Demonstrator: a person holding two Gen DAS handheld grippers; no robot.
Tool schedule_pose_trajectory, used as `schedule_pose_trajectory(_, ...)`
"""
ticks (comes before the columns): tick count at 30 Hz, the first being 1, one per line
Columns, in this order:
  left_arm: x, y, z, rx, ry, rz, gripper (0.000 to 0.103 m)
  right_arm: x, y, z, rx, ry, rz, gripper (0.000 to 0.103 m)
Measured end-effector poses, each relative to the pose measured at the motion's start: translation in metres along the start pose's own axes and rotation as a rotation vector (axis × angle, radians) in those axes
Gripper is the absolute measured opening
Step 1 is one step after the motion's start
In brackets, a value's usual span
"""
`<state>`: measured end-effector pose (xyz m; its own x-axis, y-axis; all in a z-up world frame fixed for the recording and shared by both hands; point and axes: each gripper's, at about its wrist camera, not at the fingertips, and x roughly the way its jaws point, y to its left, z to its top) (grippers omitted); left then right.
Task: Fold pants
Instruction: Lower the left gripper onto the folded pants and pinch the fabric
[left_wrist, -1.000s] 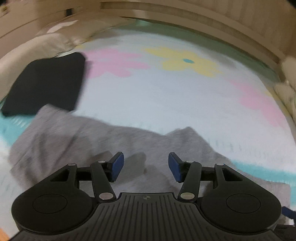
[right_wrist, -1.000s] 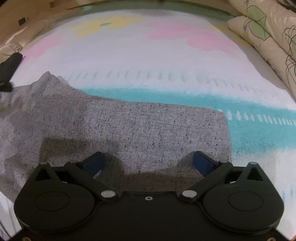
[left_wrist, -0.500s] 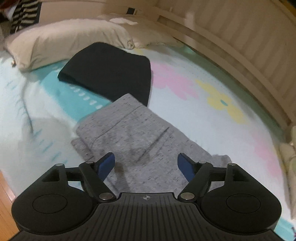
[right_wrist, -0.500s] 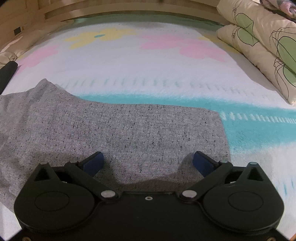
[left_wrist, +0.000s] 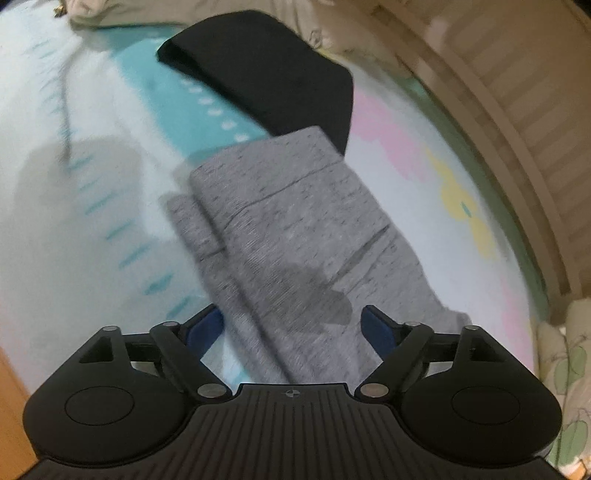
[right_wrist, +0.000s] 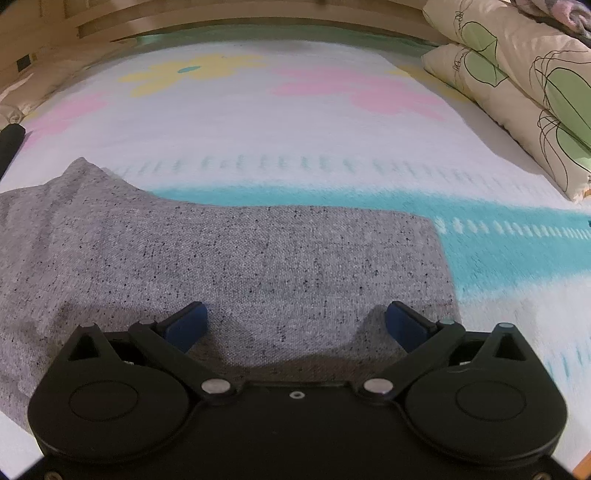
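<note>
Pants (left_wrist: 295, 229) on bed, beneath both spread grippers, left gripper (left_wrist: 293, 326), right gripper (right_wrist: 295, 325)

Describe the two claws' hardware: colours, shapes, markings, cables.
Both look identical. The left claw has a matte black body, ribbed on top, a small crosshair mark at its centre, two round housings, and angled black link arms with silver pivot pins. Its fingertips carry dark blue pads. The right claw matches, but its top is smooth with one centre screw. No cables visible.
</note>
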<state>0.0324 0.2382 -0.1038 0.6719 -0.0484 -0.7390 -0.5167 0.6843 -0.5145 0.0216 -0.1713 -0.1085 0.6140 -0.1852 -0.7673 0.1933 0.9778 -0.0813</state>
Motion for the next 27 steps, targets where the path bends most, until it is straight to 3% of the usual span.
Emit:
schedule_pose_trajectory(7,0.019,-0.017,0.003,0.057,-0.054,-0.006,0.102,-0.001,-0.002,-0.002,0.002,-0.008,0.002,0.102)
schedule_pose_trajectory(16,0.017,-0.012,0.002,-0.025,-0.09,-0.019,0.1,-0.002,-0.003,-0.004,0.0,-0.02,0.005,0.102)
schedule_pose_trajectory(17,0.016,-0.011,0.003,-0.045,-0.092,-0.019,0.095,-0.002,-0.002,-0.003,0.001,-0.019,0.005,0.102)
schedule_pose_trajectory(19,0.012,-0.01,0.003,-0.06,-0.097,0.011,0.065,-0.002,-0.001,-0.002,0.003,-0.013,0.003,0.102)
schedule_pose_trajectory(20,0.01,-0.011,0.001,-0.05,-0.102,0.04,0.039,-0.002,-0.001,-0.001,0.004,-0.01,0.002,0.102)
schedule_pose_trajectory(21,0.008,-0.012,0.0,-0.038,-0.105,0.039,0.028,-0.002,-0.001,-0.001,0.006,-0.006,0.002,0.102)
schedule_pose_trajectory(23,0.0,-0.018,-0.002,-0.003,-0.128,0.025,0.021,-0.001,0.0,0.001,0.008,0.002,0.002,0.102)
schedule_pose_trajectory(27,-0.031,-0.051,-0.011,0.181,-0.206,0.034,0.018,-0.002,-0.001,0.004,0.012,0.023,0.006,0.102)
